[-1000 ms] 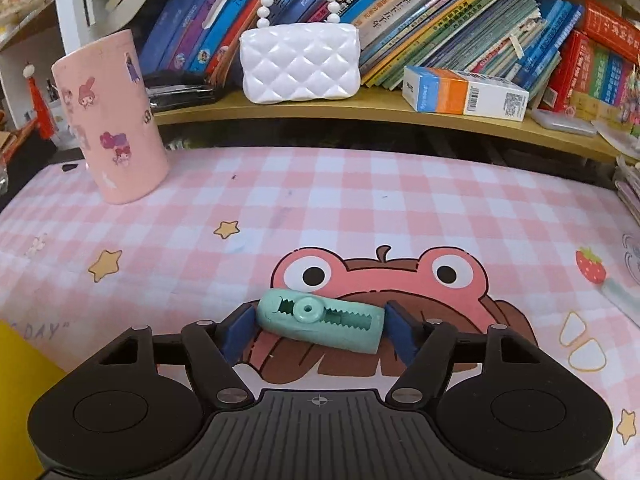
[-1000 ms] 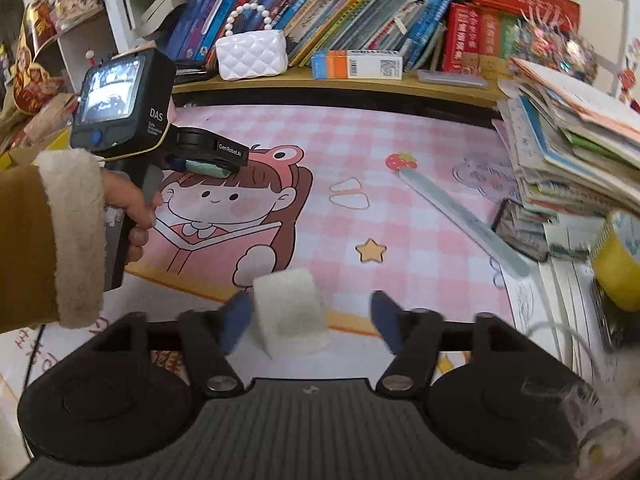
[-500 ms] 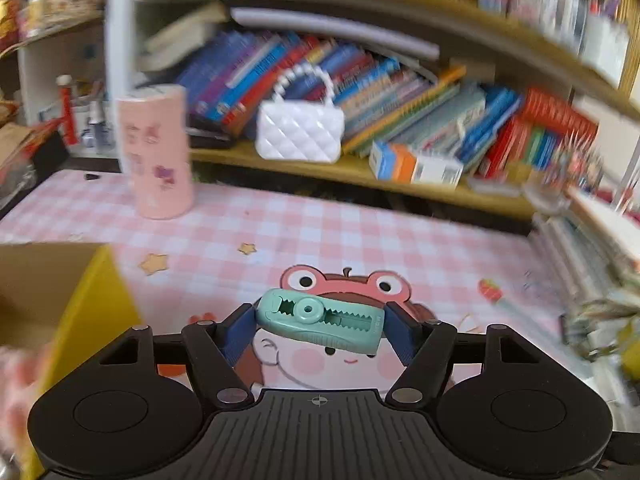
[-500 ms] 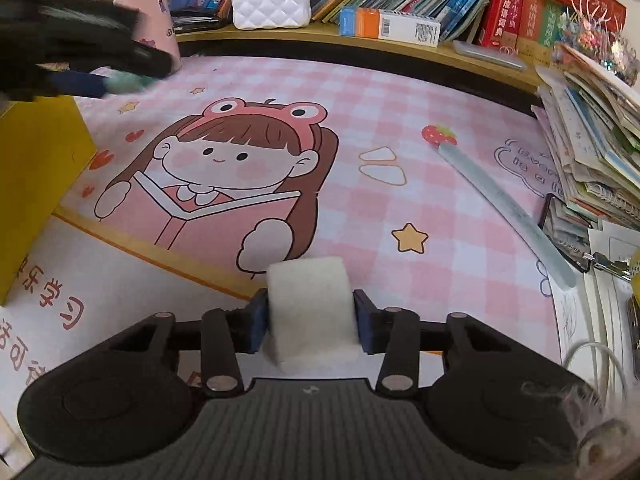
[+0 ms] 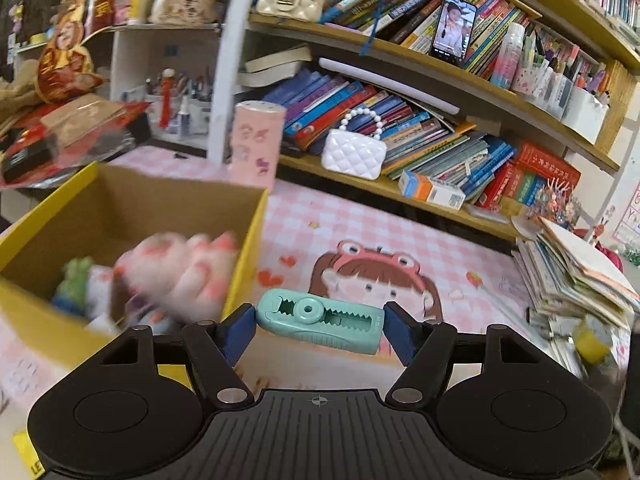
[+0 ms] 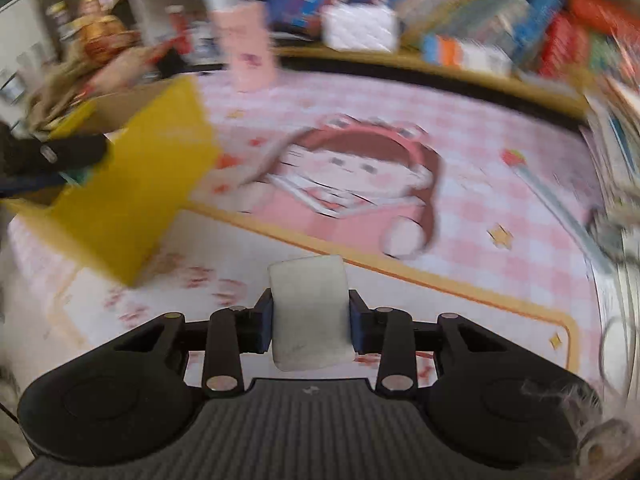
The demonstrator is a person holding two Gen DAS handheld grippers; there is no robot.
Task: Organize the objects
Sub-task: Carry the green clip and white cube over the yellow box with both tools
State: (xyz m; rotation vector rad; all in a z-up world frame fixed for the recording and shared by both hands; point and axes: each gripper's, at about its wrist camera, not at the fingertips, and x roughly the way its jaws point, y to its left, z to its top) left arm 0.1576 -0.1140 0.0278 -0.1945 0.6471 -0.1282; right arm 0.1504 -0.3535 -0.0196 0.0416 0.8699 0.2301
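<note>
My left gripper (image 5: 318, 326) is shut on a teal correction tape dispenser (image 5: 320, 320), held in the air beside the right wall of a yellow cardboard box (image 5: 248, 248). The box holds a pink plush paw (image 5: 188, 272) and small toys. My right gripper (image 6: 310, 318) is shut on a white foam block (image 6: 310, 312), held above the pink desk mat (image 6: 460, 208). The yellow box also shows in the right wrist view (image 6: 132, 192), to the left, with the left gripper (image 6: 48, 160) over it. That view is blurred.
A pink cup (image 5: 256, 144) stands behind the box. A wooden shelf (image 5: 400, 188) holds books, a white quilted purse (image 5: 354, 154) and an orange-blue carton (image 5: 432, 190). A stack of books (image 5: 576, 276) lies at the right. A ruler (image 6: 560, 208) lies on the mat.
My left gripper rose and swung left to the yellow box with the dispenser. My right gripper closed on the foam block, lifted it and moves toward the box.
</note>
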